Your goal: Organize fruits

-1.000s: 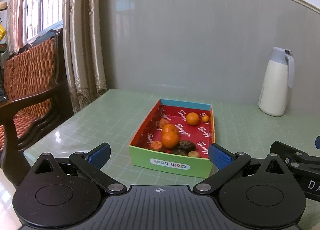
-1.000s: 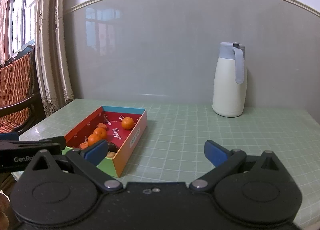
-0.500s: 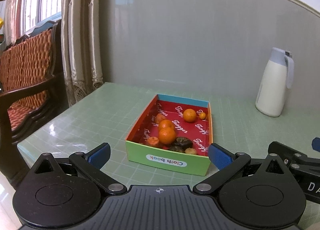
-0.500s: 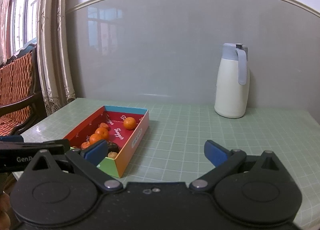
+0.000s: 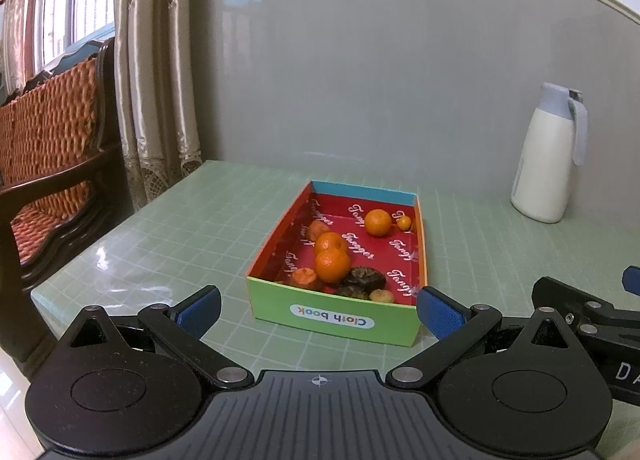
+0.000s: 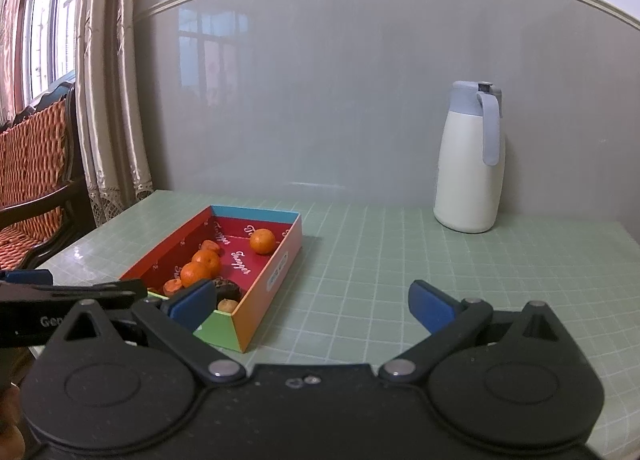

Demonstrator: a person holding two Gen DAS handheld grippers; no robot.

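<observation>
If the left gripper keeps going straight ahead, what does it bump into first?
Probably the box: its green front wall sits right ahead, between the open left gripper's fingers. The oranges lie just behind that wall. How far off the box is, I can't judge.

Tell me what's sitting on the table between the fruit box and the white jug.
Nothing. In the right wrist view the stretch of green checked table between the fruit box and the white jug is bare; the left wrist view agrees.

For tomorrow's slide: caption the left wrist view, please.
Open left gripper faces a cardboard box of oranges on a green table.
</observation>
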